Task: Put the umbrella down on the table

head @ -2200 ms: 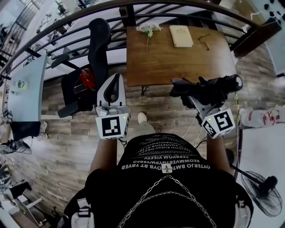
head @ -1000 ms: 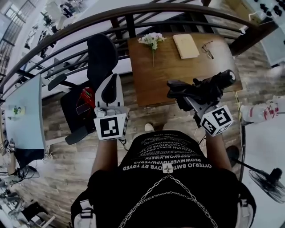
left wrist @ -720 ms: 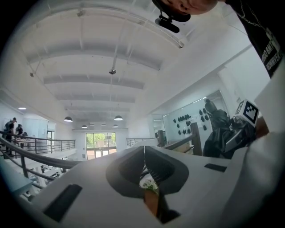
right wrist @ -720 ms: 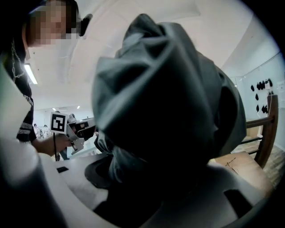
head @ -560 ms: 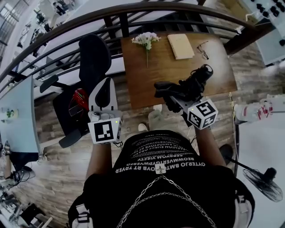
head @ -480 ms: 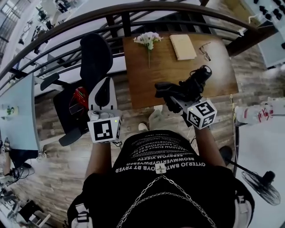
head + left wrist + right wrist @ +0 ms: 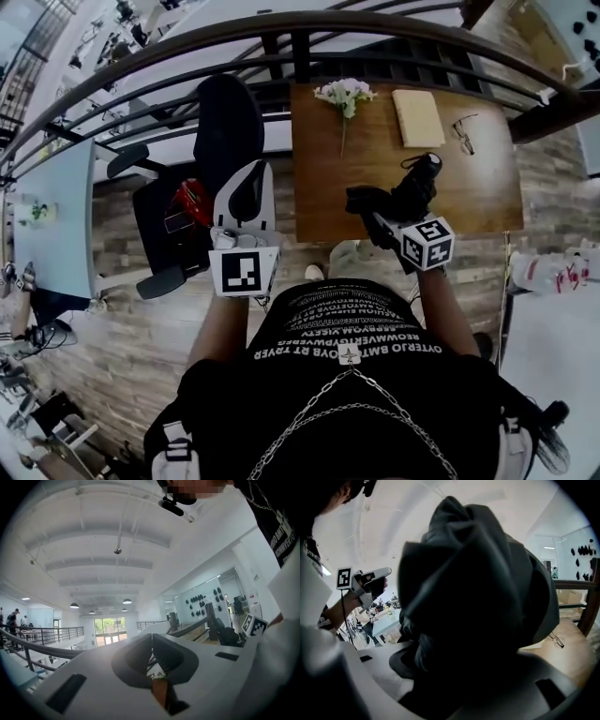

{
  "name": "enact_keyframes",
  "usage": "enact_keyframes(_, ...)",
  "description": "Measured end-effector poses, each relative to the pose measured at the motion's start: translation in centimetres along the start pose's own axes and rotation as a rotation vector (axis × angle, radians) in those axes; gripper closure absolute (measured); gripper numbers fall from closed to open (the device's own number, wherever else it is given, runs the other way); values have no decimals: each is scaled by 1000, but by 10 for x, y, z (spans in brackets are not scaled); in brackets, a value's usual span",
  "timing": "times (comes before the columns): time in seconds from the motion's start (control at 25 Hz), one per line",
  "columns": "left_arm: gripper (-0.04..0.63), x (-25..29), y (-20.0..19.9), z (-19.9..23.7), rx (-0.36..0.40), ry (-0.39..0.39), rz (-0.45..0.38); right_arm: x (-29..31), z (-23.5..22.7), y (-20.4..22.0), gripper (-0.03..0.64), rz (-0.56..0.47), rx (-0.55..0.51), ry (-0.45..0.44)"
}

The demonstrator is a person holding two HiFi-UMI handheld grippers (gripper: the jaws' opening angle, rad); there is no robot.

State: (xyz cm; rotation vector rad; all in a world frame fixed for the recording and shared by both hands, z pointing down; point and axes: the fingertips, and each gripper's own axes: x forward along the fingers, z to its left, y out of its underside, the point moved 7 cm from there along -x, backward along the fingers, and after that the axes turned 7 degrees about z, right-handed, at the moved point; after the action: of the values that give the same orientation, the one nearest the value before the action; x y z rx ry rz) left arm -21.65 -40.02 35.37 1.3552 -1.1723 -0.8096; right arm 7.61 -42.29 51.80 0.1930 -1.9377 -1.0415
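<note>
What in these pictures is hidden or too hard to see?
- Right gripper view: the umbrella fills the frame, hiding how it is clamped.
- Head view: the right gripper and the umbrella cover their own underside, so whether the umbrella touches the table is unclear.
- Head view: the glasses are too small for detail.
- Left gripper view: the left gripper blocks the lower half with its own body.

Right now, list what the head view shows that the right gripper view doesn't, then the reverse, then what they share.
Head view only: the flowers, the tan book and the black office chair left of the table. Right gripper view only: the white ceiling, and the umbrella seen up close, its black folds filling most of the picture. Both: the umbrella, the left gripper, the glasses and the table.
</note>
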Motion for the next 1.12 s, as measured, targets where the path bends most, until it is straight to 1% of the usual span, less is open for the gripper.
enact_keyframes(0.28, 565, 23, -1, -2, 2, -33, 29, 46, -34, 24, 347, 148, 26, -49)
enact_keyframes(0.44, 565, 38, 2, 1, -10, -59, 57, 77, -54, 46, 347, 237, 81, -92)
enact_keyframes(0.56, 565, 47, 7, 8, -17, -89, 103, 103, -71, 69, 347, 322, 130, -116)
enact_keyframes(0.64, 565, 51, 7, 12, -17, -109, 105, 115, -81, 83, 347, 372, 161, -116)
enact_keyframes(0.72, 565, 54, 7, 17, -15, -131, 110, 125, -88, 90, 347, 400, 176, -114)
enact_keyframes(0.88, 565, 60, 13, 18, -21, -153, 116, 140, -100, 105, 341, 464, 177, -67)
enact_keyframes(1.0, 565, 63, 16, 9, -6, -147, 133, 148, -110, 119, 329, 490, 193, -30)
enact_keyframes(1.12, 565, 65, 16, 1, 4, -130, 147, 152, -113, 129, 318, 515, 223, -42)
